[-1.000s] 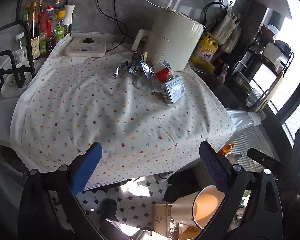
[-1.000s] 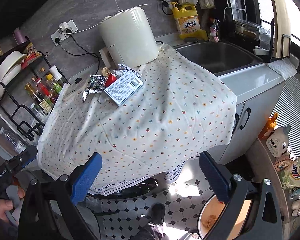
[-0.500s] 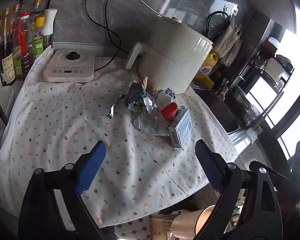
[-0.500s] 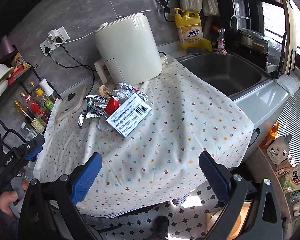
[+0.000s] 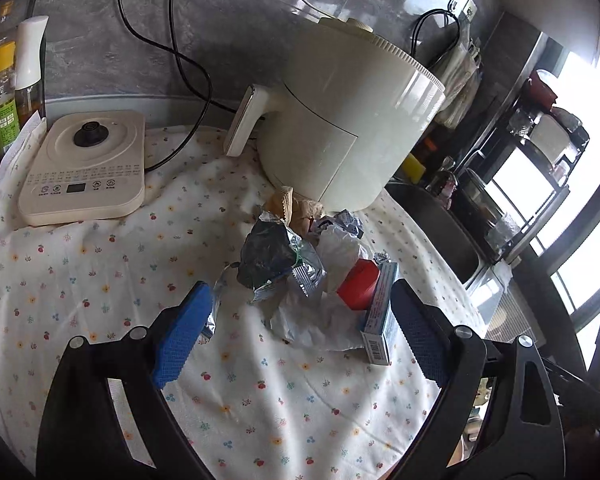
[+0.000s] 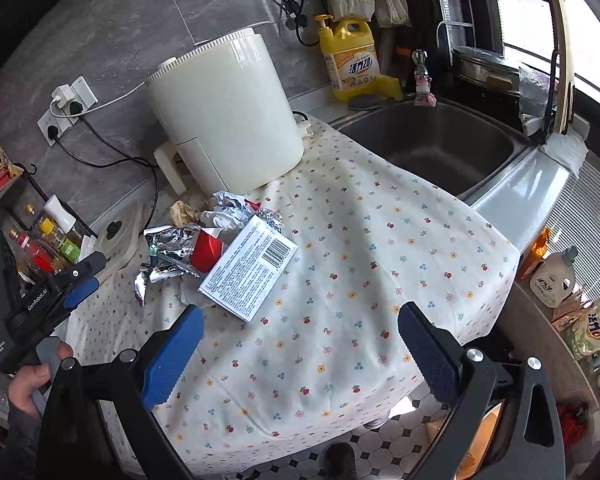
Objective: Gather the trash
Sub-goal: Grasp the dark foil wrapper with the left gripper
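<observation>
Here our left gripper (image 5: 300,316) stood spread wide and empty, its fingers flanking the near edge of the trash pile (image 5: 300,276): foil wrappers, crumpled paper, a red piece (image 5: 358,286) and a flat carton (image 5: 380,316) on edge. Our right gripper (image 6: 300,344) hung open too, short of the pile, over the flowered tablecloth (image 6: 360,280). Behind the pile sat the cream air fryer (image 5: 340,132).

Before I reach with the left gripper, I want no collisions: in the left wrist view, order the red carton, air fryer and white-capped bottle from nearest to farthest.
1. Red carton, right of center in the trash pile.
2. Air fryer, behind the pile.
3. White-capped bottle, far left at the wall.
</observation>
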`<state>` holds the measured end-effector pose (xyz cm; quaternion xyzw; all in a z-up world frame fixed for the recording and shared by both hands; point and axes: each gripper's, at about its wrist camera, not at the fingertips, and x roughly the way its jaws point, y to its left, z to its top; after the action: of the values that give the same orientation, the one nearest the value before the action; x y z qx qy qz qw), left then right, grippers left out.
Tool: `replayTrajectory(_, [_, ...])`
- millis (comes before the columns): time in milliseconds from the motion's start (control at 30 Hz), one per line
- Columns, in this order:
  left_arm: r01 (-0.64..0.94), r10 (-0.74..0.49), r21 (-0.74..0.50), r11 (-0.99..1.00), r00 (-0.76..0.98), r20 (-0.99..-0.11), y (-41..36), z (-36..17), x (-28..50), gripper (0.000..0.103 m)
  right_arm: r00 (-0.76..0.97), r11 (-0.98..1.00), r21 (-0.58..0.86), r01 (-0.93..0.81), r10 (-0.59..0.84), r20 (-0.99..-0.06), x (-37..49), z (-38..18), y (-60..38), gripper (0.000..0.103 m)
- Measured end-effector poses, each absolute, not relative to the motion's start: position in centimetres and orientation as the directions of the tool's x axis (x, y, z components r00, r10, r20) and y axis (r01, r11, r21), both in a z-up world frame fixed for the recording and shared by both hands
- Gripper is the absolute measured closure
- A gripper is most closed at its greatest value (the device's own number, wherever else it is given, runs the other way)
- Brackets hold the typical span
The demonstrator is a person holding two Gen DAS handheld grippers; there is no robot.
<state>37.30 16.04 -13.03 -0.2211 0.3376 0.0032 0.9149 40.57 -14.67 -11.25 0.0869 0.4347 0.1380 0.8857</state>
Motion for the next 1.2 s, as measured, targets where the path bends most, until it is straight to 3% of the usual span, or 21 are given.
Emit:
replayTrajectory(200, [-0.142, -0.186, -0.420, 0.896, 0.740, -0.646, 17.7, -14.6, 41.5, 0.022, 0.590, 0.957, 0.259, -0.134, 0.287, -0.755, 41.5, -11.5, -13.5, 0.008])
replayTrajectory(600, [-0.130, -0.338, -0.548, 0.827, 0.663, -0.668, 20.0, -19.8, 47.4, 0.029, 0.569, 0.972, 0.224, -0.070, 0.224, -0.791, 42.3, -12.8, -13.3, 0.008])
replayTrajectory(867, [-0.123, -0.473, -0.680, 0.723, 0.630, -0.616, 20.6, -22.9, 48.0, 0.031, 0.558, 0.974, 0.224, -0.047, 0.211, -0.802, 42.5, -13.4, -13.6, 0.008])
replayTrajectory(933, [-0.133, -0.477, -0.698, 0.704, 0.639, -0.603, 20.9, -23.1, 47.9, 0.036, 0.558, 0.973, 0.224, -0.045, 0.211, -0.803, 42.6, -13.4, -13.7, 0.008])
replayTrajectory(1100, [-0.146, -0.516, -0.751, 0.644, 0.642, -0.567, 21.7, -23.5, 47.3, 0.064, 0.556, 0.972, 0.230, -0.053, 0.220, -0.802, 42.7, -13.5, -13.5, 0.008])
replayTrajectory(1200, [-0.154, -0.521, -0.771, 0.618, 0.654, -0.549, 22.5, -23.5, 46.5, 0.073, 0.549, 0.969, 0.235, -0.071, 0.235, -0.802, 42.9, -13.6, -13.1, 0.008])
